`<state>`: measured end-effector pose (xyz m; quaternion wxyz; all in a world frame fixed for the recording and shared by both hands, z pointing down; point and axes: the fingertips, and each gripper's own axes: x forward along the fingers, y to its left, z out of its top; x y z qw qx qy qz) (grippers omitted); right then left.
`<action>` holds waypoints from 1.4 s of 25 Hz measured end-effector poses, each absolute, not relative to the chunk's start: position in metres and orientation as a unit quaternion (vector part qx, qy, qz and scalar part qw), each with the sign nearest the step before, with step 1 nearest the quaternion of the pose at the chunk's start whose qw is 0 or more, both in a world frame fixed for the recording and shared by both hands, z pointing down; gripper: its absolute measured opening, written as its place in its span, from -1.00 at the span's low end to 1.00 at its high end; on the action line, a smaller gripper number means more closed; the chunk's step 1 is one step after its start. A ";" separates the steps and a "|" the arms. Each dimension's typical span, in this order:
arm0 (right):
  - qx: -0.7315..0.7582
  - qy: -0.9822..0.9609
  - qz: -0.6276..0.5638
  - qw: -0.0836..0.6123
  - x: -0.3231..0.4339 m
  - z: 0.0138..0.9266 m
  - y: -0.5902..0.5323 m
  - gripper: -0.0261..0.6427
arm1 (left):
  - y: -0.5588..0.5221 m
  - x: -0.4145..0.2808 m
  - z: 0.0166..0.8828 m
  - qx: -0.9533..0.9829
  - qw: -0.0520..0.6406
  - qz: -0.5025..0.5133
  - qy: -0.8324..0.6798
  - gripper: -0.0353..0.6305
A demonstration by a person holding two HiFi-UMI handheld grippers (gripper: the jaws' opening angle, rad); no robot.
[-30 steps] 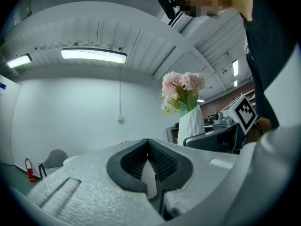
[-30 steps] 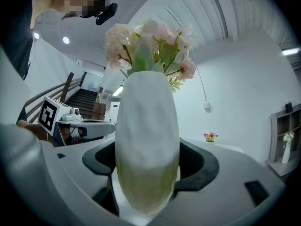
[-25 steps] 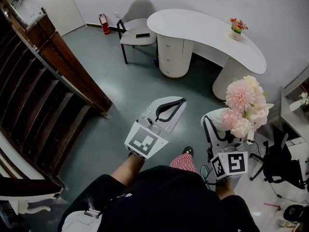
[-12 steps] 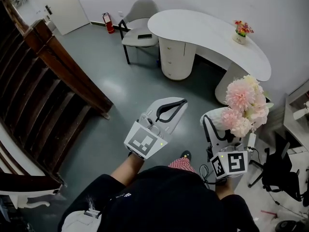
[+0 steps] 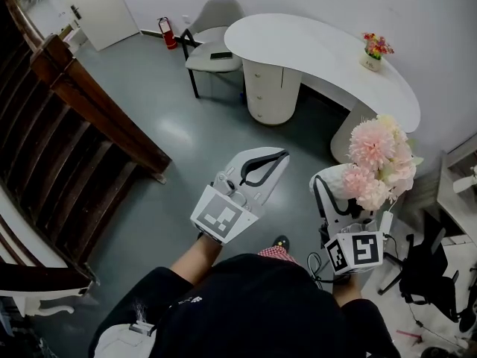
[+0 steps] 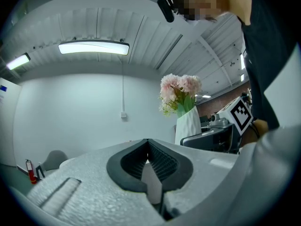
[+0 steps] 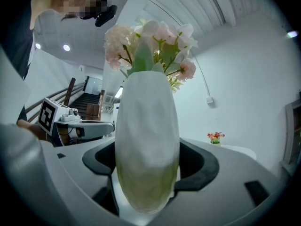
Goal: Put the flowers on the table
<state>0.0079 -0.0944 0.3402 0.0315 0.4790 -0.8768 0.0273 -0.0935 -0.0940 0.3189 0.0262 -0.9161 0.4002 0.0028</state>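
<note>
The right hand-held gripper [image 5: 337, 197] squeezes the upright white vase of pink flowers [image 5: 376, 159] — the curved white worktop [image 5: 298, 39] lies far ahead, a bit left — and the left hand-held gripper [image 5: 276, 157] is closed, empty.

A white curved table [image 5: 313, 43] is standing at the far side of the grey floor [image 5: 179, 133], against the wall. A small pot of bright flowers [image 5: 371, 51] is sitting on its right end, with the rest of the top lying bare. A grey chair [image 5: 211, 32] is standing on the floor at the table's left end, and a red fire extinguisher [image 5: 169, 33] is standing just left of it.
</note>
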 end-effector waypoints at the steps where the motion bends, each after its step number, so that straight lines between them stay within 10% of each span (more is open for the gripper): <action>1: 0.478 -0.877 0.028 0.032 0.010 0.341 -0.097 0.19 | -0.097 -0.091 0.319 -0.916 0.027 0.003 0.401 -0.90; 35: 0.454 -0.890 0.024 0.034 0.081 0.355 -0.161 0.19 | -0.160 -0.015 0.330 -0.909 0.029 -0.008 0.416 -0.90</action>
